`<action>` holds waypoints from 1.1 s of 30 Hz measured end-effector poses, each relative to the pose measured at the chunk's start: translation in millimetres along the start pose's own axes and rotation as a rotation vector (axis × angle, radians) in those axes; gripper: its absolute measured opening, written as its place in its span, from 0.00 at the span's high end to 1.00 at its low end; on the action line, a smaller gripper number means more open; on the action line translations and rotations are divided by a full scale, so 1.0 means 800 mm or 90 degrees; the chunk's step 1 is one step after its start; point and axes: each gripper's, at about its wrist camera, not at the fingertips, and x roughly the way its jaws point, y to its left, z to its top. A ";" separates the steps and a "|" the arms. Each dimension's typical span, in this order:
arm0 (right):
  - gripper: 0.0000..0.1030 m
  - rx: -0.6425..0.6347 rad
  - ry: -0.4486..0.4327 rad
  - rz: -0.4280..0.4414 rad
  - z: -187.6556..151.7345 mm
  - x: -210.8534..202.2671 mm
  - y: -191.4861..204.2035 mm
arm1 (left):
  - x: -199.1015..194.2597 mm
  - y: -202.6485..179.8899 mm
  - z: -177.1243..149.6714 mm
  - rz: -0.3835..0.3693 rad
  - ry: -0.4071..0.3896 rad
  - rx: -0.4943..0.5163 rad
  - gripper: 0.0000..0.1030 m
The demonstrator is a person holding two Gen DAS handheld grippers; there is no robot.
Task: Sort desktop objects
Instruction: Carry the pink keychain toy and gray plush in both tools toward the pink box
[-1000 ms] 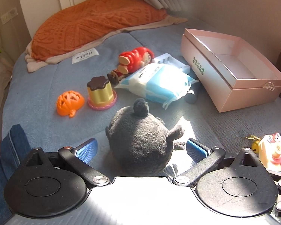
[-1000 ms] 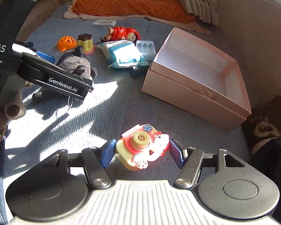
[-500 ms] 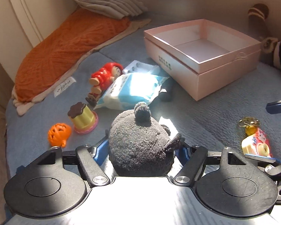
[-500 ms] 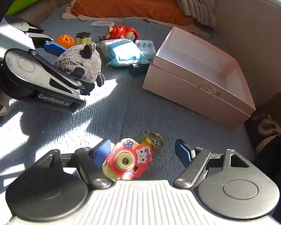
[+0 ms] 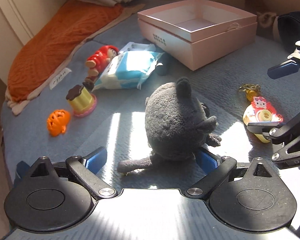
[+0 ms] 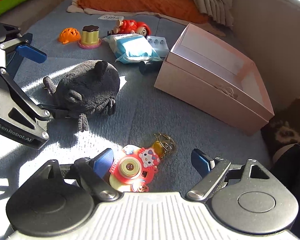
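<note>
Both grippers are releasing since half a second ago: left gripper opening around the grey plush mouse, right gripper opening beside the toy camera keychain. Regrasping, then carrying to the pink box, looks next.

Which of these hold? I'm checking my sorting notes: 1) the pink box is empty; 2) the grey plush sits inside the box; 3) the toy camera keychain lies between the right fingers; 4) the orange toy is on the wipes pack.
1) The pink box is empty: true.
2) False: the grey plush lies on the blue cover, outside the box.
3) The toy camera keychain lies between the right gripper fingers: true, jaws opening.
4) False: the orange toy lies on the cover beside the pudding toy, apart from the wipes pack.
</note>
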 end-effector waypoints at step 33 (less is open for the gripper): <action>0.09 -0.003 0.010 0.004 -0.002 0.008 0.002 | -0.039 0.075 0.018 -0.122 -0.121 -0.350 0.00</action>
